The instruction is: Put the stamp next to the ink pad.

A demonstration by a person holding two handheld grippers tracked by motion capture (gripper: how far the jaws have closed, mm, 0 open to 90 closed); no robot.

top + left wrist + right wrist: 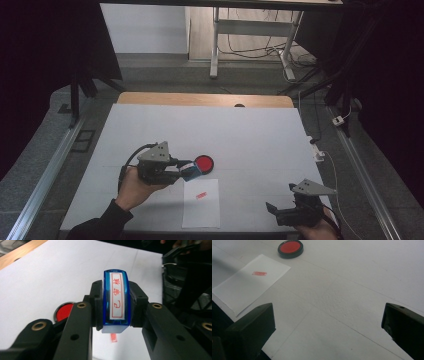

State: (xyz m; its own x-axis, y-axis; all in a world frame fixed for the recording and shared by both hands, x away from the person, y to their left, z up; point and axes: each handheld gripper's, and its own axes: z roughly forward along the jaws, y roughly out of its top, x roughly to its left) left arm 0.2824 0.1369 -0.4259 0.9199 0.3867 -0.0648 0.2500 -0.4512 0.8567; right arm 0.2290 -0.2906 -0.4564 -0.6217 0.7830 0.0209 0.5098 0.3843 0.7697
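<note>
A blue stamp (116, 302) is showing a white label with three red Chinese characters inside a red frame, reading 已审核. The label is running along the stamp's top face, seen in the left gripper view. A small red rectangular stamp mark (259, 273) is sitting on a white sheet of paper (242, 290); its characters are appearing too small to read.

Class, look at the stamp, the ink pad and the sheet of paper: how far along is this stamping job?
Done: the sheet of paper already carries a red imprint. In hand: the left gripper is shut on the blue stamp, held above the table between paper and open red ink pad. The right gripper is open, holding nothing. Left, probably: setting the stamp down, or re-inking for another print.
</note>
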